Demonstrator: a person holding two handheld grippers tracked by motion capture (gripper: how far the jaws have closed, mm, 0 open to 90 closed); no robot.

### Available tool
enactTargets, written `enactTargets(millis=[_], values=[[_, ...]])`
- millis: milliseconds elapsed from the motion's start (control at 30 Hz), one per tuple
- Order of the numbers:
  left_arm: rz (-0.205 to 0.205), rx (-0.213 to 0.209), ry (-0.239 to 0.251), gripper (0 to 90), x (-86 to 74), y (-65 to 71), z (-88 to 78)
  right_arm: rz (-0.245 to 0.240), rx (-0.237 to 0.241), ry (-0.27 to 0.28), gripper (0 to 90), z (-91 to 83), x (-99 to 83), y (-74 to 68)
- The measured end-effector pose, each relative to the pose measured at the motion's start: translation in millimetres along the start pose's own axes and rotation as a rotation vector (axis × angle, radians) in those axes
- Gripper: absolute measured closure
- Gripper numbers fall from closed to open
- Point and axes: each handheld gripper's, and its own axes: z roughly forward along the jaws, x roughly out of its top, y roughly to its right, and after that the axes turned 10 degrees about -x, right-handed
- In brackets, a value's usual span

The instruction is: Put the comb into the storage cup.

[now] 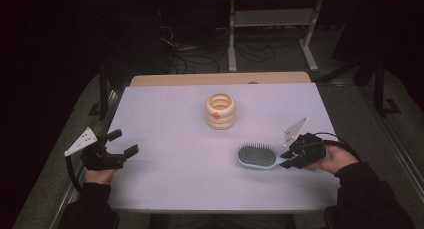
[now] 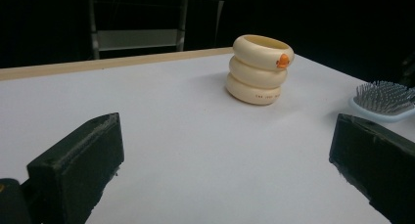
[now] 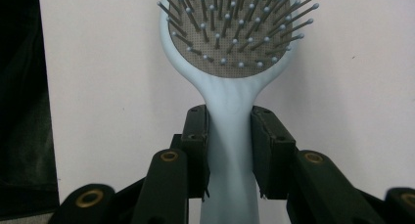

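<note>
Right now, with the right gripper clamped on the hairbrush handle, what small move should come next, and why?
Probably a short lift. The right gripper has both pads pressed on the pale blue handle of the hairbrush, whose head lies bristles-up on the table. The grip looks centred, so raising it slightly would free it. The ringed cream cup stands well apart, and the left gripper waits open.

hairbrush head cut off, handle end hidden

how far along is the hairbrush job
Done: the right gripper is clamped on the handle of the hairbrush. In hand: the brush lies on the table, not yet lifted. Left: moving it, perhaps to the cream ringed cup. The left gripper waits open.
</note>
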Motion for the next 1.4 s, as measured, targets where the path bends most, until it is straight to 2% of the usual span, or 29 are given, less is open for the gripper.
enactTargets(millis=[200, 600, 933, 1200, 1400], values=[[-0.001, 0.001, 0.000, 0.0, 0.0, 0.2, -0.1, -0.005, -0.022, 0.050, 68.6, -8.4, 5.2, 0.6], [-0.003, -0.002, 0.003, 0.0, 0.0, 0.1, -0.4, -0.018, -0.045, 0.096, 68.6, -22.9, 24.9, 3.1], [-0.003, -0.003, 0.002, 0.0, 0.0, 0.0, -0.3, -0.027, -0.088, 0.136, 68.6, -32.5, 40.8, 5.5], [-0.005, -0.003, 0.002, 0.0, -0.2, -0.2, -0.2, -0.034, -0.090, 0.136, 68.5, -33.5, 47.9, 7.7], [-0.002, -0.003, 0.000, 0.0, -0.2, 0.0, 0.0, -0.037, -0.093, 0.166, 68.5, -36.7, 56.1, 8.6]])
